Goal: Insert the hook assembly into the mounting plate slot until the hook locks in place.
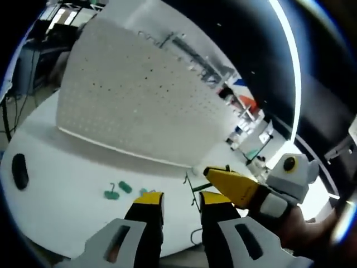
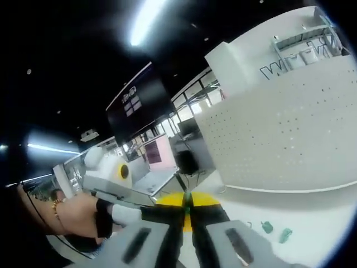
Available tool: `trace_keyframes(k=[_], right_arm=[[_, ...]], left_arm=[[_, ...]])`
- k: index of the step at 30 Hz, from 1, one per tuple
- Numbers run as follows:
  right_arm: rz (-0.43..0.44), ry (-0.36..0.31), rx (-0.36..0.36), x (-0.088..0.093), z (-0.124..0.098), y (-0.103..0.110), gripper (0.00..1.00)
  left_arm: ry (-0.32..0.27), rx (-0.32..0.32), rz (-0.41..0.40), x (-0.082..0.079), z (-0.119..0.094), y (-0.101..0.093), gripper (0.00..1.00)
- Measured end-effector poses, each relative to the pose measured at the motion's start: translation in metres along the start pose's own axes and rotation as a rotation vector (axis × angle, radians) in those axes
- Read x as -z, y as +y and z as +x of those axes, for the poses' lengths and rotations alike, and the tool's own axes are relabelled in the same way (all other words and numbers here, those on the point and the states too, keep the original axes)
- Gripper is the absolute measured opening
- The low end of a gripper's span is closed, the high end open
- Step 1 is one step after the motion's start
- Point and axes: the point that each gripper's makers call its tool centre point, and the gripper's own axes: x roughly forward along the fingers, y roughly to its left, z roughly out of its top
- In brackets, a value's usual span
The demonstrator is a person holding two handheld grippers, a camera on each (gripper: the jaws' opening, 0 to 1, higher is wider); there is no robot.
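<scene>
A white pegboard mounting plate stands upright at the back of the white table; in the right gripper view the plate is on the right. My right gripper is shut on a thin hook assembly, a dark wire with a green part pinched between its yellow-tipped jaws. In the left gripper view that gripper comes in from the right, and the dark wire hook hangs at its tip, short of the plate. My left gripper is open and holds nothing.
Three small green hook pieces lie loose on the table in front of the plate; two of these green pieces also show in the right gripper view. A black oval object lies at the table's left edge. A person's hand holds the left gripper.
</scene>
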Motion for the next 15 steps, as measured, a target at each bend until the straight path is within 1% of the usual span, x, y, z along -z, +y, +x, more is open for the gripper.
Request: trace_keyframes(k=[1,4,7,9,11,15], right_arm=[[-0.003,-0.004,0.000,-0.0004,0.0003,0.0006,0.00],[-0.018,-0.011,0.000,0.0000,0.0009,0.0032,0.00],[-0.022,-0.029,0.002,-0.0018,-0.0009,0.0043,0.00],[-0.023,-0.028,0.001,-0.0014,-0.0013,0.0042,0.00],[-0.016,-0.017,-0.004,0.0011,-0.0015,0.0046,0.00],[-0.022,0.009,-0.012,0.0039,-0.0020,0.0062,0.01]], left_arm=[[-0.002,0.014,-0.006,-0.0008,-0.0007,-0.0031,0.18],[-0.004,0.028,-0.013,-0.0021,-0.0019,-0.0074,0.06],[-0.017,0.034,-0.021,-0.0038,-0.0027,-0.0091,0.05],[-0.009,0.040,-0.047,-0.0025,-0.0035,-0.0088,0.04],[-0.005,0.037,-0.050,-0.0018,-0.0044,-0.0080,0.03],[0.005,0.011,-0.018,-0.0008,-0.0058,-0.0050,0.02]])
